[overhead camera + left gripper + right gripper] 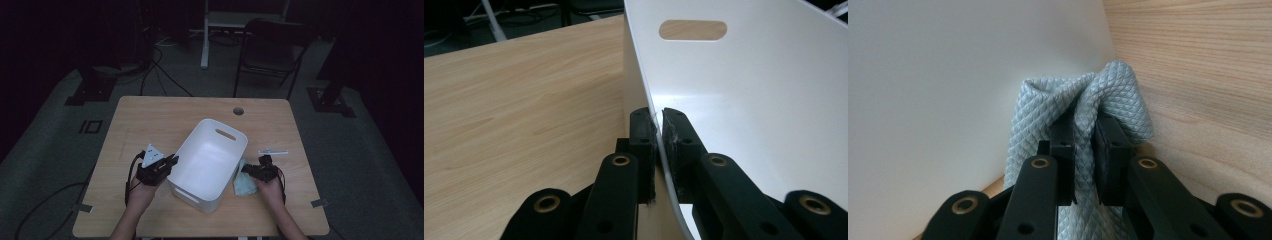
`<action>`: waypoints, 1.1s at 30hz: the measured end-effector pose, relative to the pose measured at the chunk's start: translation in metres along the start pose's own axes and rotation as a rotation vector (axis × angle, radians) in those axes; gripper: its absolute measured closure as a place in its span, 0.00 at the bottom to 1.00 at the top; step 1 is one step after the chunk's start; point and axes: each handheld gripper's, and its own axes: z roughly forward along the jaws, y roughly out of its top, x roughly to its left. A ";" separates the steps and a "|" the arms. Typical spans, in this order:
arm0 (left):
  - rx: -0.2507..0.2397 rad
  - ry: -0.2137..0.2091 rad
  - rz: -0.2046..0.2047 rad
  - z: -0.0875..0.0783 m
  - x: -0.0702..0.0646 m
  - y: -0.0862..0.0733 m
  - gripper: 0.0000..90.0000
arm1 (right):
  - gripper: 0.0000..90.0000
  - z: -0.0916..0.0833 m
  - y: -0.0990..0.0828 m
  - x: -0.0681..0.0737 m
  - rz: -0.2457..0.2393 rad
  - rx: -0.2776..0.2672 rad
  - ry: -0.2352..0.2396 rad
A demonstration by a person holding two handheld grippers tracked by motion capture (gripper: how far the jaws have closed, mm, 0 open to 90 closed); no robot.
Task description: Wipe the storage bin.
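Left tongs (658, 131) clamp the bin (207, 162) wall at its left rim. Right tongs (1087, 135) pinch a fold of cloth (1108, 95) lying on the table (150, 120) against the bin's right side.

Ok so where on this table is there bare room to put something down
Bare wood runs across the table from the far left corner to the bin, and along the near edge. It is crowded right of the bin, around the cloth, right tool and small strip.
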 end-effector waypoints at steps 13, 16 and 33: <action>0.002 -0.001 -0.020 0.001 0.001 -0.002 0.93 | 0.90 -0.048 0.015 0.033 -0.088 -0.126 0.073; 0.001 -0.005 -0.020 0.001 0.001 -0.002 0.92 | 0.90 -0.065 0.022 0.041 -0.100 -0.196 0.112; 0.004 -0.027 -0.007 0.002 0.002 -0.001 0.92 | 0.90 -0.052 0.020 0.042 -0.097 -0.183 0.056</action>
